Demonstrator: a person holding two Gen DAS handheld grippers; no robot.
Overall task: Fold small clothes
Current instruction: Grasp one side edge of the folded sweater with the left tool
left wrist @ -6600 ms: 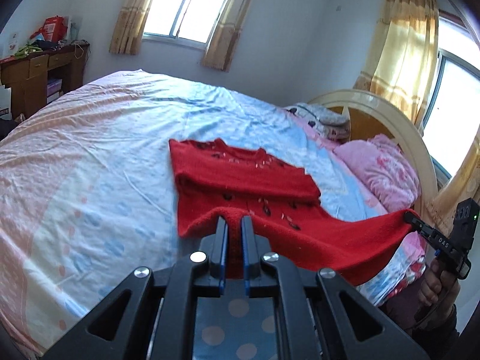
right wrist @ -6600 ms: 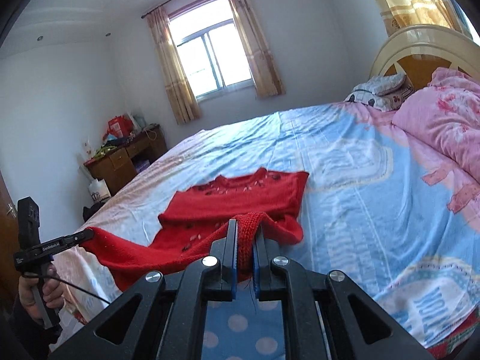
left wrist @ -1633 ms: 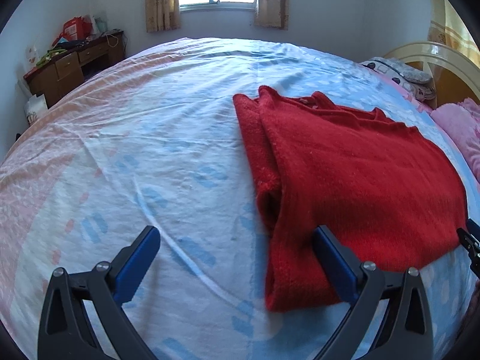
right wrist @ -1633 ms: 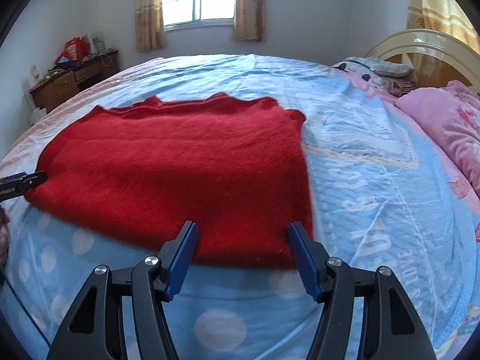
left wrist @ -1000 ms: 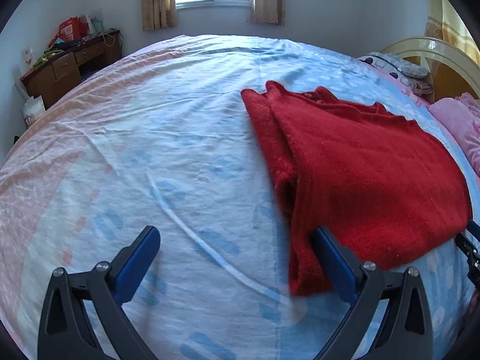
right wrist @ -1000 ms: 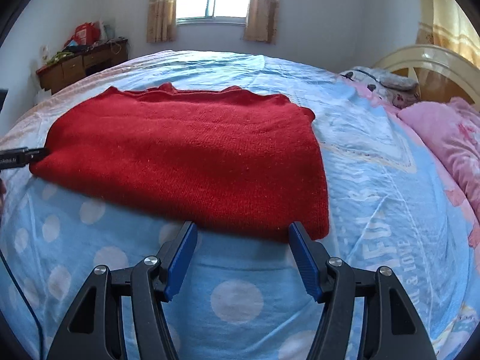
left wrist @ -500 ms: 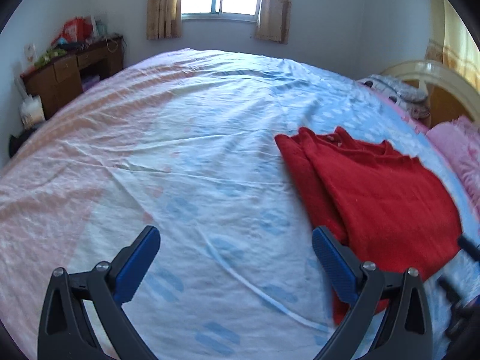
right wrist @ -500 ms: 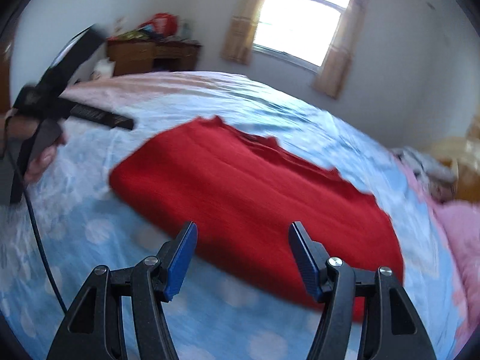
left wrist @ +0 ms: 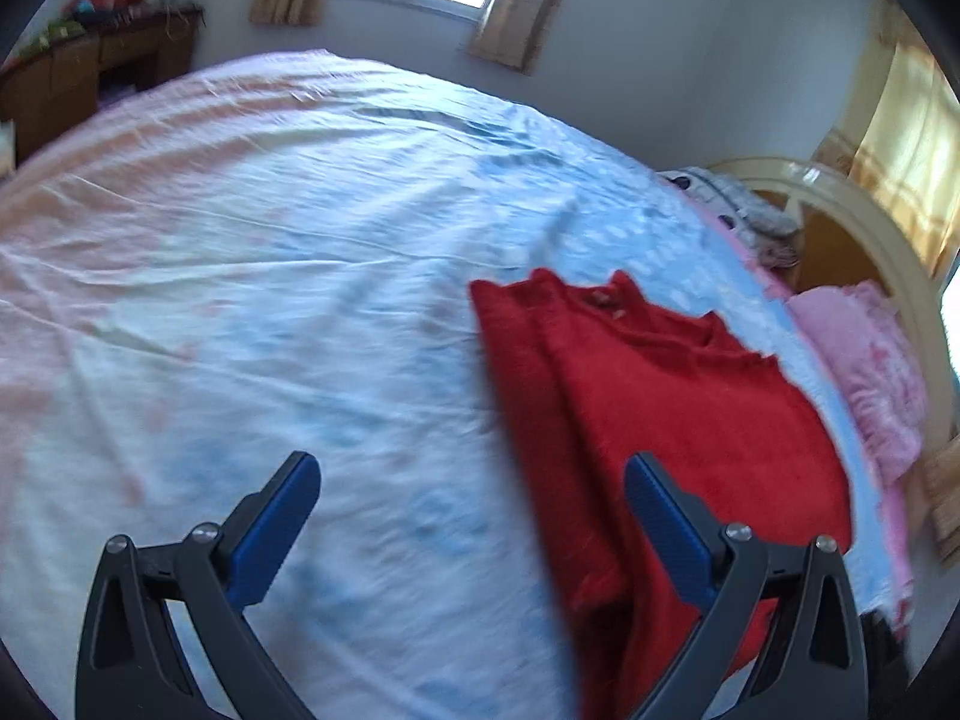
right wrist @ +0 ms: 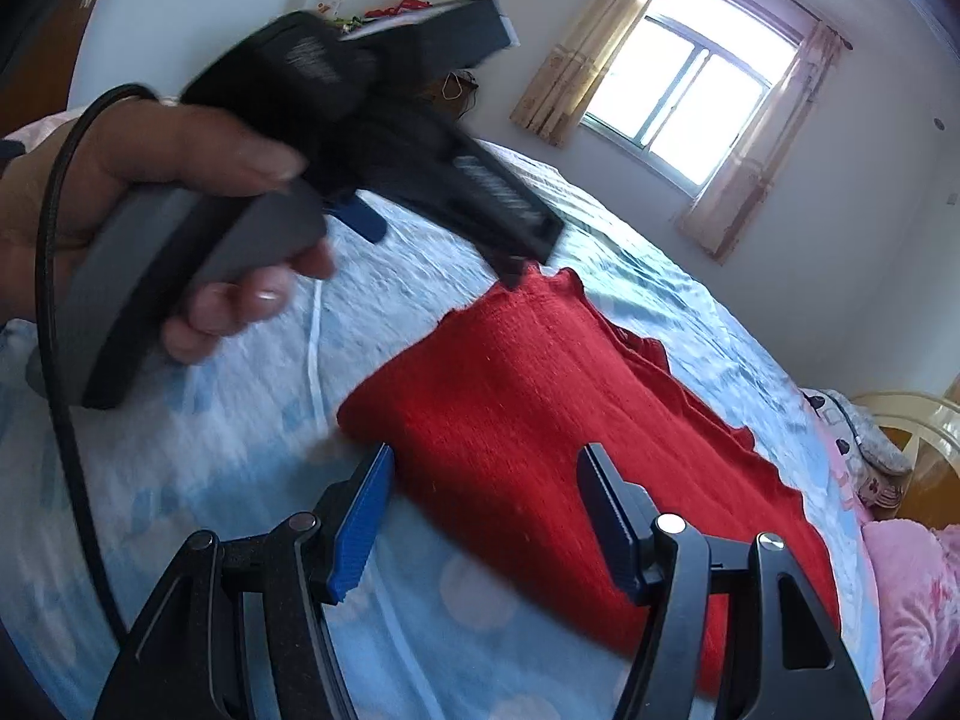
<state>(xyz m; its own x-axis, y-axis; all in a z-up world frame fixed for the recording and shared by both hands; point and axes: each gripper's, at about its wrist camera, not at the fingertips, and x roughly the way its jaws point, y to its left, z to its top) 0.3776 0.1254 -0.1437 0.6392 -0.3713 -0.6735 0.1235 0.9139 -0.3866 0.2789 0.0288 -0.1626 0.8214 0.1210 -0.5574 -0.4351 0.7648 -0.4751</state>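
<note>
A red knitted sweater [left wrist: 678, 420] lies folded flat on the blue and pink bedsheet [left wrist: 270, 240], its neckline at the far end. My left gripper [left wrist: 468, 468] hovers open over the sheet, and the sweater's left folded edge shows just inside its right finger. In the right wrist view my right gripper [right wrist: 486, 462] is open and tilted above the near left corner of the sweater [right wrist: 570, 420], with nothing clamped. A hand [right wrist: 180, 180] holds the left gripper [right wrist: 445, 253] close by at the upper left, its near fingertip by the sweater's far corner.
A pink quilt [left wrist: 870, 372] and a grey pillow [left wrist: 738, 210] lie by the cream headboard [left wrist: 840, 204] on the right. A wooden desk [left wrist: 90, 72] stands at the far left. A black cable [right wrist: 54, 300] hangs from the hand.
The right gripper has swung left along the sweater's near edge and rolled, so the hand with the left gripper now looms close. The left view has turned a little. Both grippers stay open.
</note>
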